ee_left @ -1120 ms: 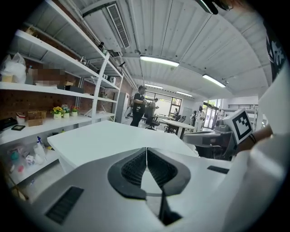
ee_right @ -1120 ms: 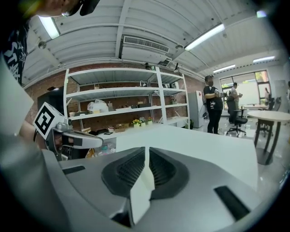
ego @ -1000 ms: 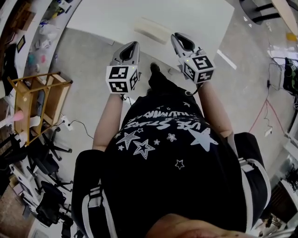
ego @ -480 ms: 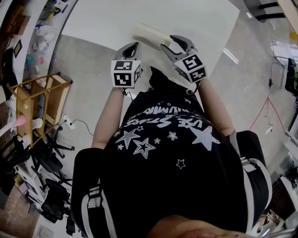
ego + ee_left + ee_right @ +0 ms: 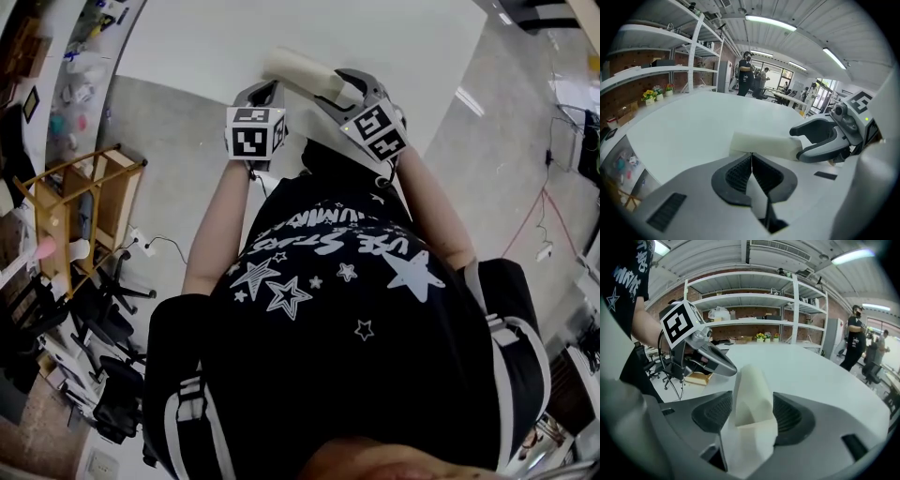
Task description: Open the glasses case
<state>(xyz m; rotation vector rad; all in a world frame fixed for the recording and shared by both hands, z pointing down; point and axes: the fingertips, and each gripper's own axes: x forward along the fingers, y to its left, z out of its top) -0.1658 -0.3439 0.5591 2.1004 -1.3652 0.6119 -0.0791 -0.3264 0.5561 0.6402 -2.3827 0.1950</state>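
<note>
A cream glasses case [image 5: 298, 67] lies closed on the white table [image 5: 281, 28], near its front edge. My right gripper [image 5: 337, 86] straddles the case's right end; its jaws are opening, and the case [image 5: 752, 394] fills the gap between the ribbed pads without being squeezed. My left gripper [image 5: 271, 87] is shut with nothing in it, its tip just short of the case [image 5: 764, 143] near its left part. In the left gripper view the right gripper [image 5: 820, 140] shows at the case's far end. The left gripper [image 5: 712, 364] shows beside the case in the right gripper view.
The table's front edge runs just under both grippers. A wooden shelf unit [image 5: 80, 202] and office chairs [image 5: 103, 319] stand on the floor at the left. Wall shelves [image 5: 754, 310] and standing people [image 5: 747, 72] lie beyond the table.
Both grippers came down and forward over the table edge to the case. The right jaws went from shut to wide around the case's end. The left jaws stayed shut.
</note>
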